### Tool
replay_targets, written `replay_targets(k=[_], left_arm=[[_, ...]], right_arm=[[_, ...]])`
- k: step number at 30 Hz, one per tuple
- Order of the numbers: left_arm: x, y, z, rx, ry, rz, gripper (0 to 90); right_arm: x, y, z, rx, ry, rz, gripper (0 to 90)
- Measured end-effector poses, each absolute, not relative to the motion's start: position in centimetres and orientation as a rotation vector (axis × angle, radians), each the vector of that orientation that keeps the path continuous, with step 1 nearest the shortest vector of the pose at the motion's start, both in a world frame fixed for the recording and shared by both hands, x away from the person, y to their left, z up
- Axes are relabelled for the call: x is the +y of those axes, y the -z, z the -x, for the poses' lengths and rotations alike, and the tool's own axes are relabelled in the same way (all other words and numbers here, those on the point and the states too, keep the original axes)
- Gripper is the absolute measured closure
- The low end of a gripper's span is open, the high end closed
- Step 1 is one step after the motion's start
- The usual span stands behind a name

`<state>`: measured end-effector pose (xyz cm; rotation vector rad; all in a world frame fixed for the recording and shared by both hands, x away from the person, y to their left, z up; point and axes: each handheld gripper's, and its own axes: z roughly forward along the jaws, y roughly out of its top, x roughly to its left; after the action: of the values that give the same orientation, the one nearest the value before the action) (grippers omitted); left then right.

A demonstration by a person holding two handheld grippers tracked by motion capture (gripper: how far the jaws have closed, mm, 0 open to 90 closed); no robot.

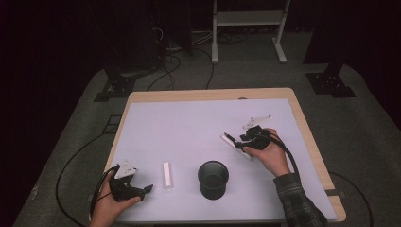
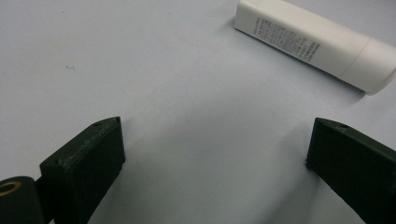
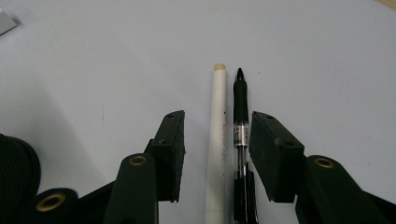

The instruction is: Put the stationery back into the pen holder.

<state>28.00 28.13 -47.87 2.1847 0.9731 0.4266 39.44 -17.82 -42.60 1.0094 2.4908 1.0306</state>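
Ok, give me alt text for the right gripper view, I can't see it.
Two pens, a white pen and a black pen, lie side by side on the pale table surface, between the right gripper's two black fingers. The fingers flank the pens with gaps showing, not yet pressing on them.

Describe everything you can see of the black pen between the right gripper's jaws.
The black pen lies flat on the pale table cover, tip pointing away from the right gripper. It has a dark rubbery grip near the tip, then a clear section with a small label; its rear end runs out of frame. It lies right beside a white pen, parallel; whether they touch is unclear. Both sit between the jaws; the near jaw stands close, contact unclear, the other is apart.
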Motion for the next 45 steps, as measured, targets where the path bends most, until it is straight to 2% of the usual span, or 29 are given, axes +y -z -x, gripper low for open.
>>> replay_targets(k=[26,45], left_arm=[[28.1,47.9,-28.0,0.974,-0.426,-2.183,3.3],[28.1,47.9,-28.0,0.974,-0.425,-2.182,3.3]], right_arm=[[-14.9,44.1,-42.3,2.564,-0.972,-0.989,67.0],[-13.9,45.3,-43.2,2.594,-0.907,-0.970,69.8]])
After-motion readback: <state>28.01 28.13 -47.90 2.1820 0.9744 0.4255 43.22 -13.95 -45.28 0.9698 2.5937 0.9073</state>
